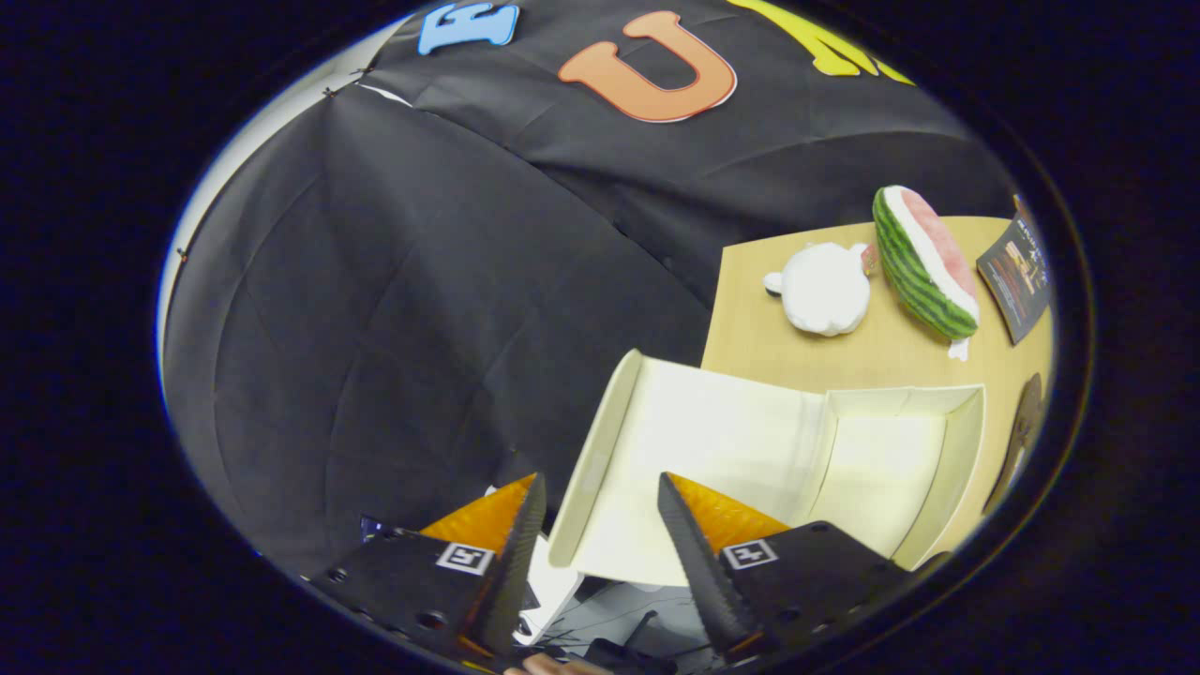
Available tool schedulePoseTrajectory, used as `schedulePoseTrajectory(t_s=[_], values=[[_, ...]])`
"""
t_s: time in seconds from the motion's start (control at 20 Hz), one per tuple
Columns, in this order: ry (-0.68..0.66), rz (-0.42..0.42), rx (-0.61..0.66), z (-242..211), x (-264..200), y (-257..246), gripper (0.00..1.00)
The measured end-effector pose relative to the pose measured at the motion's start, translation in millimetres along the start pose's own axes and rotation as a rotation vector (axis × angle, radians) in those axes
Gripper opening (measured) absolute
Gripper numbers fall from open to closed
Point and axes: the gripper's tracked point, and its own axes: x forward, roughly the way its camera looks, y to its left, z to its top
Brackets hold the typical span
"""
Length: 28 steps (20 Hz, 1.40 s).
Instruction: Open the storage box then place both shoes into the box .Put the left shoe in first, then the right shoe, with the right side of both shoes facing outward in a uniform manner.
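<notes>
Currently the gripper [598, 487] has its fingers apart, holding nothing, just before the open cream cardboard storage box [750, 441] lying on the light wooden bench [750, 337]. Farther right sit a white plush toy [825, 289] and a watermelon-slice plush [923, 262].

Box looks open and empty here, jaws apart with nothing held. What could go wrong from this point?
1. The box lid hangs past the table edge, close to the open gripper; a bump might tip or shift the box.
2. The watermelon toy and white plush sit just beyond the box and could be knocked during placing.
3. With no shoe held yet, left-first order and facing may slip.
</notes>
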Motion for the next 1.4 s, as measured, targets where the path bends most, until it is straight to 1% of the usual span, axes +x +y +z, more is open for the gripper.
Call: schedulePoseTrajectory(t_s=[0.05,0.1,0.15,0.2,0.35,0.5,0.65,0.75,1.0,1.25,1.4], values=[[-0.006,-0.007,-0.001,2,-1,1,0.8],[-0.019,-0.036,0.0,1,0,-8,0.9],[-0.038,-0.083,0.001,6,-2,-21,0.95],[-0.056,-0.125,0.001,10,-6,-33,0.96],[-0.043,-0.149,0.001,12,-25,-54,0.96],[-0.037,-0.187,-0.027,14,-53,-98,0.95],[-0.04,-0.255,-0.058,16,-92,-159,0.96],[-0.046,-0.321,-0.088,18,-119,-205,0.96],[-0.042,-0.438,-0.072,5,-176,-310,0.96],[-0.013,-0.545,-0.084,-20,-216,-398,0.96],[0.02,-0.589,-0.064,-36,-223,-444,0.96]])
